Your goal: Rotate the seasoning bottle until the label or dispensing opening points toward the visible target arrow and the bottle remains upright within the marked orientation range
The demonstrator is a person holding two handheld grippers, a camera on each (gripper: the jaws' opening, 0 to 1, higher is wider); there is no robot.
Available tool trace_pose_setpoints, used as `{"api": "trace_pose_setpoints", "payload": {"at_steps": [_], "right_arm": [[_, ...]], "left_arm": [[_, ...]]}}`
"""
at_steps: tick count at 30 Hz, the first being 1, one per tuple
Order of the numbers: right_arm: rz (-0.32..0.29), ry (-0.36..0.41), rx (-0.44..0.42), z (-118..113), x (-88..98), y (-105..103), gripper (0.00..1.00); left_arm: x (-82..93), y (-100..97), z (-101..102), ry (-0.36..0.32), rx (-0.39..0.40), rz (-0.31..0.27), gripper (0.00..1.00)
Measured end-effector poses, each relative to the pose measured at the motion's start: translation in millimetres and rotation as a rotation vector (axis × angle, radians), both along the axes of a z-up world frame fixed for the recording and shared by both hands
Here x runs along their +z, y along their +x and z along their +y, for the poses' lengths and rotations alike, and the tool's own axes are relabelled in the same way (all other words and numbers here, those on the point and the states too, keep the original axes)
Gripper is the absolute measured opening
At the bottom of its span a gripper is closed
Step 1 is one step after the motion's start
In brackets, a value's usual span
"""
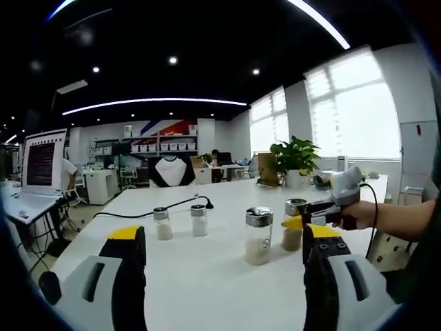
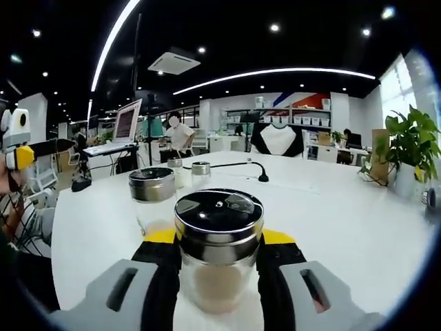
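On the white desk [image 2: 331, 207], the upright seasoning bottle [image 2: 218, 248] is clamped at its glass body by the right gripper [image 2: 218, 276], just beside a second shaker [image 2: 153, 196]; smooth, breakable glass is judged slippery, while the left gripper [image 1: 224, 252] is held apart.

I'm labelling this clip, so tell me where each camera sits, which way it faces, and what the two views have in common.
Left gripper view: rides the left gripper, facing across the white table at four seasoning bottles; the right gripper and a hand enter from the right.
Right gripper view: rides the right gripper, jaws around the nearest bottle, facing the laptop.
Shared: table, bottles, black cable, potted plant.
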State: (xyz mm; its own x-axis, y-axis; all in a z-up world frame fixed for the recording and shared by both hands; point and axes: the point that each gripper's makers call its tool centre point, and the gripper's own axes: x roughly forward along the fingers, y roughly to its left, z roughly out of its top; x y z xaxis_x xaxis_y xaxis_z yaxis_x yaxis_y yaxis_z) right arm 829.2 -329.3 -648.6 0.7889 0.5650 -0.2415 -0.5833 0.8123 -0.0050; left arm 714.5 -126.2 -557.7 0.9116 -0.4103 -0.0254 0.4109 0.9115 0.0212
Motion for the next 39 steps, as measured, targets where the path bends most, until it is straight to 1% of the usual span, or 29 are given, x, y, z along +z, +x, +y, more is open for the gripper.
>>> {"api": "trace_pose_setpoints", "payload": {"at_steps": [5, 8, 11, 14, 15, 22, 32, 34, 36, 39], "right_arm": [[0.005, 0.009, -0.041, 1, -0.4, -1, 0.41], [0.009, 0.012, -0.061, 1, -0.5, -1, 0.41], [0.016, 0.012, -0.089, 1, -1.0, -1, 0.41], [0.011, 0.017, -0.117, -1, -2.3, 1, 0.41], [0.011, 0.019, -0.126, -1, -2.4, 1, 0.41], [0.019, 0.013, -0.210, -3, -2.4, 6, 0.41], [0.035, 0.006, -0.299, -6, -3.2, 9, 0.41], [0.039, -0.012, -0.307, -5, -3.7, 9, 0.41], [0.042, -0.006, -0.310, -7, -4.0, 9, 0.41], [0.044, -0.011, -0.327, -7, -4.5, 10, 0.41]], "left_arm": [[-1.7, -0.4, 0, -0.001, 0.001, 0.009, 1.00], [-1.6, 0.2, 1, -0.019, 0.000, 0.014, 1.00], [-2.3, 0.4, 1, -0.012, 0.000, 0.015, 1.00], [-2.9, 0.5, 0, -0.015, -0.005, 0.017, 0.99], [-3.1, 0.5, 0, -0.026, -0.007, 0.020, 0.99], [-3.7, 0.0, 1, -0.028, -0.007, 0.022, 0.99], [-3.3, 1.5, 2, -0.042, -0.007, 0.026, 0.99], [-3.2, 1.1, 3, -0.047, -0.008, 0.033, 0.99], [-0.4, 0.0, 2, -0.063, -0.017, 0.030, 0.99], [0.8, -0.3, 3, -0.049, -0.014, 0.026, 0.99]]}}
